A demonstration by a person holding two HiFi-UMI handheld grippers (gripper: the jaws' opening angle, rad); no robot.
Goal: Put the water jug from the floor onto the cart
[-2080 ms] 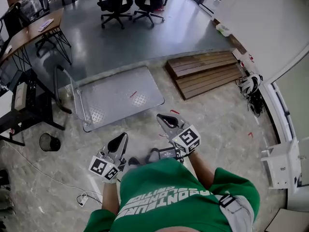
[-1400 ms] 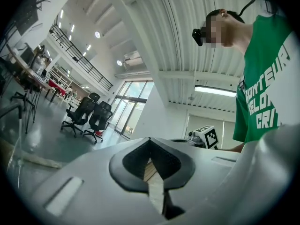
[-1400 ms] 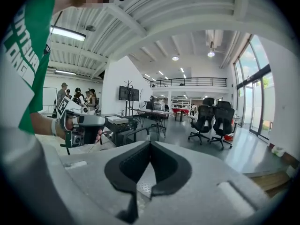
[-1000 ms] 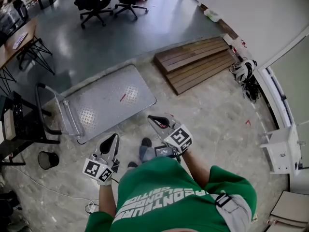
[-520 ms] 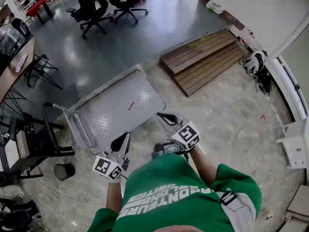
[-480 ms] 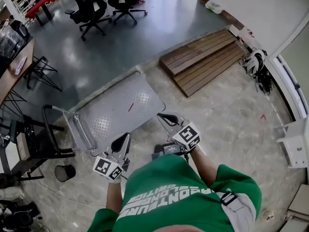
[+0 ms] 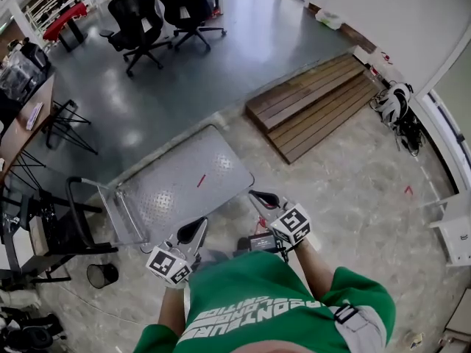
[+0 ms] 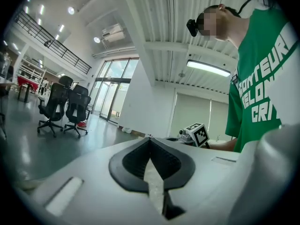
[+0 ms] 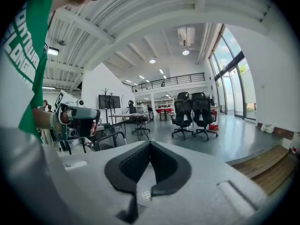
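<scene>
No water jug shows in any view. The cart (image 7: pixel 184 179), a flat metal platform with a black push handle (image 7: pixel 76 210) at its left end, stands bare on the floor just ahead of both grippers. My left gripper (image 7: pixel 196 228) is held near the cart's near edge, its jaws shut with nothing between them. My right gripper (image 7: pixel 263 197) hangs beside the cart's near right corner, also shut and empty. In the left gripper view the left gripper (image 8: pixel 150 140) points level across the room; in the right gripper view the right gripper (image 9: pixel 150 145) points towards office chairs.
A stepped wooden platform (image 7: pixel 316 105) lies to the right of the cart. Black office chairs (image 7: pixel 147 13) stand far back on the grey floor. Desks (image 7: pixel 26 116) line the left side, with a small black waste bin (image 7: pixel 101 274) nearby. A helmet and cables (image 7: pixel 397 109) lie by the right wall.
The person has walked forward with both grippers, so the cart now lies closer to them. Both grippers stayed shut and empty.
</scene>
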